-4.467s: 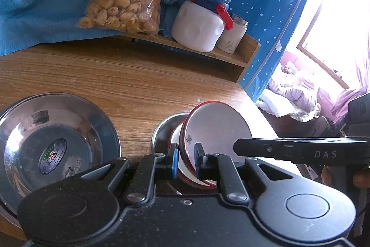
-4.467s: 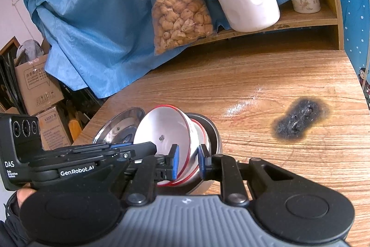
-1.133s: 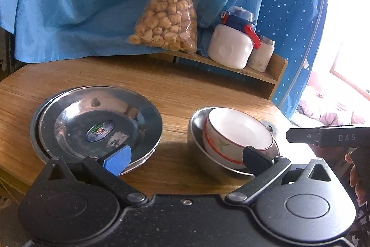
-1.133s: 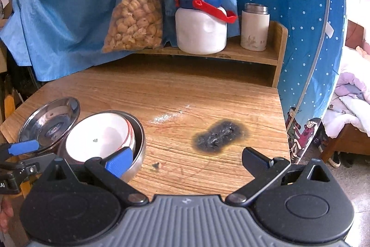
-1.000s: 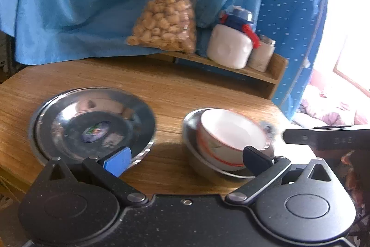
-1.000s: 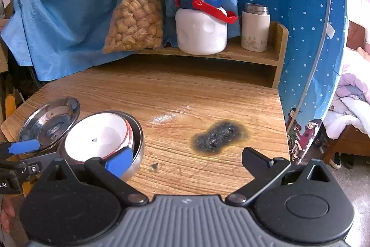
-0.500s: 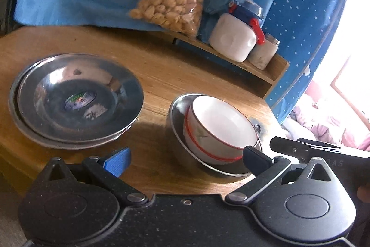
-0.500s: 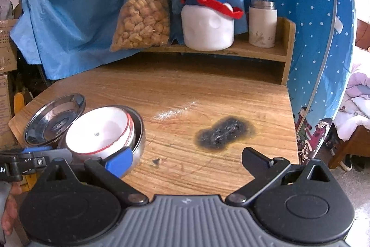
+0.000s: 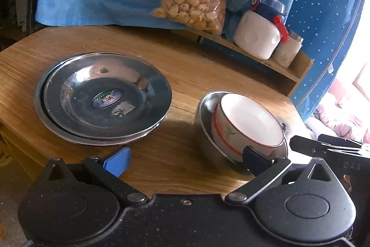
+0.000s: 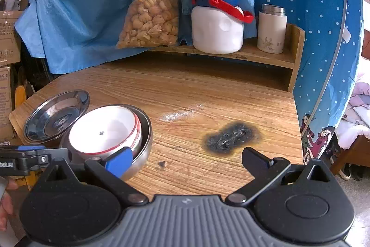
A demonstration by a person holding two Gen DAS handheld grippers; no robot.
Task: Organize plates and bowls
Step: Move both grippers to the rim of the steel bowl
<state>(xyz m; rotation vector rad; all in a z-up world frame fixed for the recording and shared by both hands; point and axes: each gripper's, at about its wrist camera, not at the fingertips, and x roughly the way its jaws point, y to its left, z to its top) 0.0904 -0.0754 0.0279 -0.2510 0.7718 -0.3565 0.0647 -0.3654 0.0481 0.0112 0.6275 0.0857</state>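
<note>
Having let go of the white bowls a few seconds back, both claws now hang apart and empty, so the sorting looks finished. On the bench [image 9: 185,66], steel plates [image 9: 104,96] sit stacked at left; right of them the white bowls [image 9: 249,124] nest inside a steel bowl [image 10: 144,131]. Left claw [image 9: 185,159], right claw [image 10: 187,161].

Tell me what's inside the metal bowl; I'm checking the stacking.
White bowls with red rims sit nested in the metal bowl; at least two rims show. The metal bowl's bottom is covered, so anything beneath them can't be seen.
</note>
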